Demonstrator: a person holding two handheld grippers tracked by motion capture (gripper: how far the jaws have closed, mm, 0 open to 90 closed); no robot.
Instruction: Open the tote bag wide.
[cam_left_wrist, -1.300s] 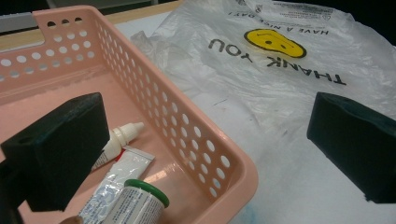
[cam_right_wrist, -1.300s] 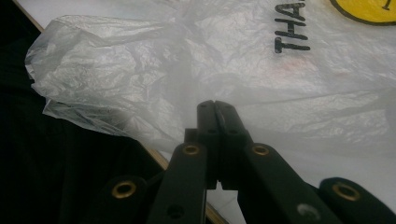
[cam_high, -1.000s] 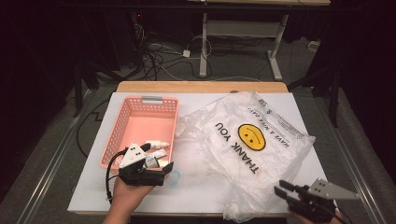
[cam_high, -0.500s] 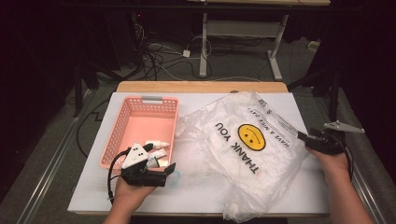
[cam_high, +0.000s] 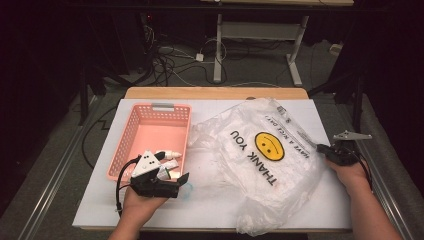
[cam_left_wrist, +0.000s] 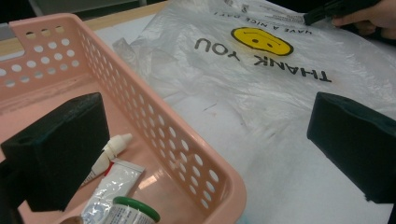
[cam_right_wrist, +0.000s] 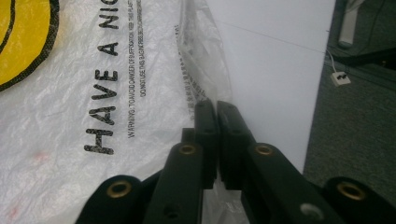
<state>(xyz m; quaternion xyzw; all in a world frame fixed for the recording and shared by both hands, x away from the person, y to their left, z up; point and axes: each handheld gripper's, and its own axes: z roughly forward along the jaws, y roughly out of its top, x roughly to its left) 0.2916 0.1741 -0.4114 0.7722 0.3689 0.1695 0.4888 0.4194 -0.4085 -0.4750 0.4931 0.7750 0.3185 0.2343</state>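
Pinching the right-hand edge of the thin, crinkled white plastic bag (cam_high: 260, 165) with my right gripper (cam_high: 322, 148), I have the two black jaws pressed together on the film, having just been closing on it. In the right gripper view the jaws meet with the bag's folded edge (cam_right_wrist: 201, 70) caught between them, right beside the small printed warning text. The bag itself lies flat across the middle and right of the white table top (cam_high: 210, 205), its yellow smiley face and black "THANK YOU" lettering facing up, its left edge just beside the pink perforated plastic basket (cam_high: 150, 112).

My left gripper (cam_high: 182, 181) hovers at the near right corner of that basket, jaws standing wide apart and gripping nothing. Looking along it in the left gripper view, one jaw sits over the basket's inside, the other over the table beside the bag. Below it in the basket lie a small white tube with a pointed cap (cam_left_wrist: 109, 151), a crumpled silvery tube (cam_left_wrist: 114, 184) and a round green-rimmed cap (cam_left_wrist: 133, 212), all close together at the near end.
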